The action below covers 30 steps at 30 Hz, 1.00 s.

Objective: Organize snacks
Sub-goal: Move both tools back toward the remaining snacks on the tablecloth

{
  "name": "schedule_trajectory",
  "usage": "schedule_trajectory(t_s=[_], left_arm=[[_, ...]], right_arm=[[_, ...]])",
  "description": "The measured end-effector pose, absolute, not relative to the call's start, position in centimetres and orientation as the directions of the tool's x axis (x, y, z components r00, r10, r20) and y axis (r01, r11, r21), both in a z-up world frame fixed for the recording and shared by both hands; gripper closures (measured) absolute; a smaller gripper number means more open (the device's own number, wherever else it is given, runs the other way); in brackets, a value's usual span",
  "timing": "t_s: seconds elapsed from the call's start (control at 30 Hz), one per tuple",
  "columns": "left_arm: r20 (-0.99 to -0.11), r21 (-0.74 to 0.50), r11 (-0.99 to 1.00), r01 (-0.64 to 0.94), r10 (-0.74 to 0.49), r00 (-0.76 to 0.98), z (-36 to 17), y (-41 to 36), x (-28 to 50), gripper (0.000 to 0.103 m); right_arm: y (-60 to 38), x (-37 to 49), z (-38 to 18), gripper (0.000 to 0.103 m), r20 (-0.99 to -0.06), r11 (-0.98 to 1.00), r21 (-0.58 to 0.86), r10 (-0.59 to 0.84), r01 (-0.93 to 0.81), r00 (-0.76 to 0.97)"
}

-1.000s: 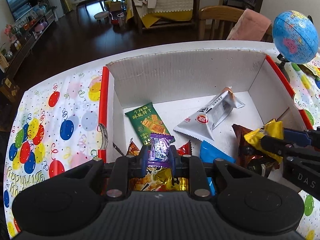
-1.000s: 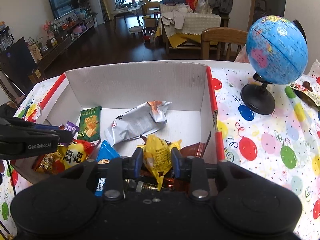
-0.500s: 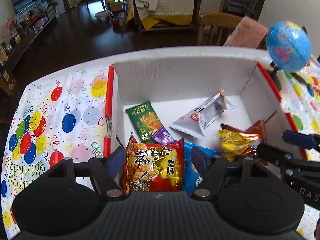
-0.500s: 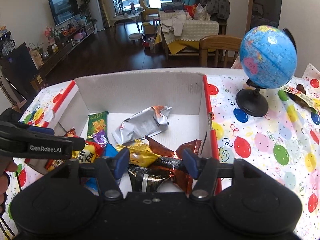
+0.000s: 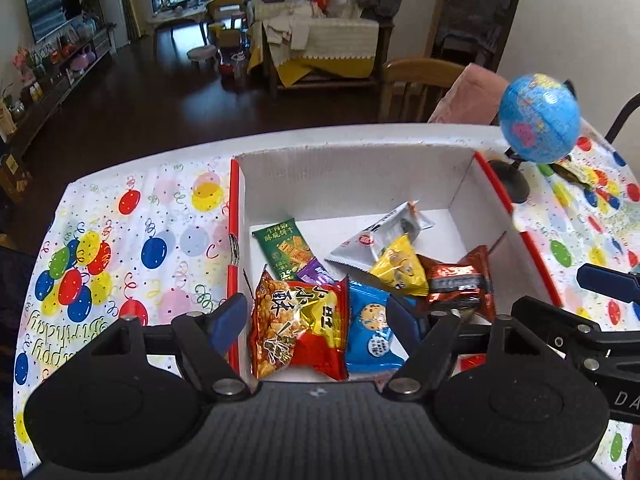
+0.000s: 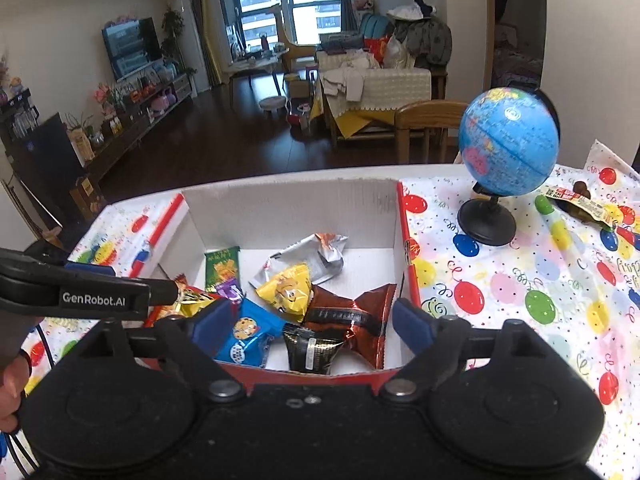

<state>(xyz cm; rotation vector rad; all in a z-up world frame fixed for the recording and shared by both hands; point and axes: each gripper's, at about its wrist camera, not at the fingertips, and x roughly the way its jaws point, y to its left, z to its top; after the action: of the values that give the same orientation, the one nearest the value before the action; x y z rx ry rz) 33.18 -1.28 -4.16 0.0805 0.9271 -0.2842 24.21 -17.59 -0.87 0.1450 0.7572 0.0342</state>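
Cardboard box (image 5: 352,184), white inside with red outer edges, open at the top, standing on a table covered by a balloon-print cloth (image 5: 132,248).

Contents, left wall to right wall:
- Green cracker packet (image 5: 285,249), flat on the floor near the left wall, toward the far side.
- Small purple packet (image 5: 316,273), partly tucked under its neighbours, just beside the green one.
- Red-and-yellow snack bag (image 5: 298,326), at the near left corner, largest item at the front.
- Blue cookie packet (image 5: 370,326), touching the red-and-yellow bag on its right, along the near wall.
- Silver pouch (image 5: 376,240), mid-floor toward the far wall, lying tilted.
- Yellow packet (image 5: 400,266), resting on the silver pouch's near edge.
- Brown foil packet (image 5: 460,284), against the right wall, overlapping the yellow one.
- Black foil packet (image 6: 312,350), at the near wall, partly under the brown one; seen only from the right wrist.

Outside the box, right side of the table: a blue globe (image 6: 508,142) on a black stand, near the far edge; one loose wrapped snack (image 6: 580,204) beyond it toward the right edge.

Left gripper (image 5: 316,318): jaws have just been opening, now spread wide above the near left corner, nothing pressed between them.
Right gripper (image 6: 312,324): jaws have just been opening, now wide apart above the near right part, gripping nothing.
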Motion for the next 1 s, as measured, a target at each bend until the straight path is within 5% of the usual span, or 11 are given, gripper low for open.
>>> schedule_trajectory(t_s=[0.43,0.67,1.0], left_arm=[[-0.736,-0.131,0.937,0.323,-0.31,0.602,-1.0,0.7,27.7,0.017],[-0.716,-0.168,0.92,0.355,-0.361,0.598,-0.8,1.8,24.8,0.002],[-0.734,-0.144,0.913,0.382,-0.357,0.578,-2.9,2.5,19.7,0.002]], right_arm=[[-17.2,19.8,1.8,0.008,-0.625,0.983,0.182,0.104,0.015,0.774],[-16.5,16.6,2.4,0.002,-0.599,0.981,0.195,0.115,0.005,0.793],[-15.9,11.9,0.5,0.0,-0.614,0.979,0.198,0.091,0.041,0.784]])
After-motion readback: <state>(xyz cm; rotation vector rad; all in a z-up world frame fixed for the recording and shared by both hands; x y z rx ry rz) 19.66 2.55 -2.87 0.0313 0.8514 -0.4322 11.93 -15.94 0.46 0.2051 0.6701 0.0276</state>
